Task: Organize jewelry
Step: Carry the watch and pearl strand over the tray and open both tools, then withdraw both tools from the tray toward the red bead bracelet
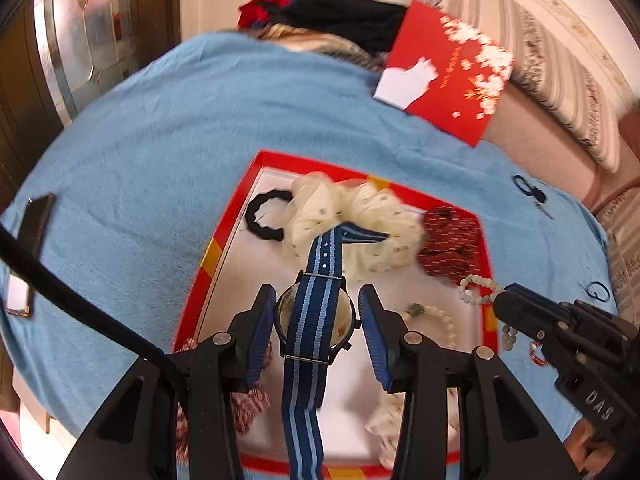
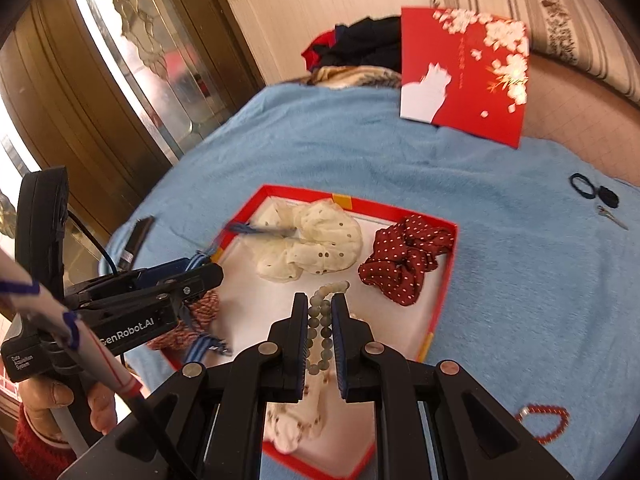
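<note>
Jewelry and hair ties lie in and around one red box (image 2: 448,276) with a white floor, set on a blue blanket (image 2: 520,280).

The left tongs (image 1: 318,320) pinch one watch (image 1: 316,316) by its round case, over the box. Its blue striped strap (image 1: 300,400) hangs down in front and reaches up over a cream scrunchie (image 1: 348,216). The right tongs (image 2: 320,320) are pressed almost shut on one string of pale green beads (image 2: 322,336), also over the box.

Inside the box I count two cream scrunchies, one at the far side and one near the front (image 2: 296,416), one dark red scrunchie with white dots (image 2: 404,264), one red and white striped scrunchie (image 2: 200,316), one thin black hair tie (image 1: 266,216) and one white bead bracelet (image 1: 440,324).

On the blanket outside the box lie one red bead bracelet (image 2: 544,420), a dark hair tie (image 2: 582,186), a small black thing beside it and one little silver clip (image 2: 612,216). A phone (image 1: 30,252) lies at the left edge.

One red card with white flowers (image 2: 468,76) leans at the far side by a pile of dark clothes (image 2: 360,48). A striped cushion (image 1: 540,52) is on the right and a wooden door with glass (image 2: 132,60) on the left.

A hand (image 2: 60,404) holds the left tongs' handle. Part of the front cream scrunchie is hidden by the tongs, and the watch face cannot be seen.
</note>
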Motion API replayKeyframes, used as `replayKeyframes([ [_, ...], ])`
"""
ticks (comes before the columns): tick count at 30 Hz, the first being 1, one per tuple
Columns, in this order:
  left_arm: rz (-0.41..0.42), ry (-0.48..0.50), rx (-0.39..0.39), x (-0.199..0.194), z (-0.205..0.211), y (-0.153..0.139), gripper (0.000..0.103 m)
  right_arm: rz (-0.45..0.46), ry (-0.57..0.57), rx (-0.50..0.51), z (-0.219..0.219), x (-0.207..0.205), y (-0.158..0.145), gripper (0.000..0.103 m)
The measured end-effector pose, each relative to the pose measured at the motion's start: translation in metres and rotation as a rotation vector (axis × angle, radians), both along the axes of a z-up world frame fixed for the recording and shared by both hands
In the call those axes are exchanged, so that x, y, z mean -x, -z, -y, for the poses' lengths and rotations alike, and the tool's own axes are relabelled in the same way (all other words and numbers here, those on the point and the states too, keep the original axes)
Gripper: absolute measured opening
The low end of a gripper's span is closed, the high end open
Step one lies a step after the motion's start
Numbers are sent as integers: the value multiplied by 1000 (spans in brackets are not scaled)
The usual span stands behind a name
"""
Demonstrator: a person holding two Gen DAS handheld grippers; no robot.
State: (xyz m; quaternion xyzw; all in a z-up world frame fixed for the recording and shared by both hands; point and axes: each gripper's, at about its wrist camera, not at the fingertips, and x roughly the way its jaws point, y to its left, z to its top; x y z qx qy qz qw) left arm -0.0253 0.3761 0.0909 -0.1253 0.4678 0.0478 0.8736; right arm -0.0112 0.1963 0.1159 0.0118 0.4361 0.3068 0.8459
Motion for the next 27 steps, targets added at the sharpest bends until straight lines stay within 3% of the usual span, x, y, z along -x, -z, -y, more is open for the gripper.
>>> replayKeyframes([
  [8,-44,-26,18,-16,-8,24,42,-34,-8,93,-25,-27,40,12],
  [14,7,-21,0,-4,-1,6,42,-79,-4,113,-24,-41,59,13],
  [16,35,-20,-5,3,2,-5,42,-85,5,105,-19,-43,58,19],
  [18,61,-19,-23,11,8,-19,42,-77,16,88,-13,-40,51,33],
  [27,151,-24,-108,59,38,-64,49,-21,50,16,32,-2,15,42],
])
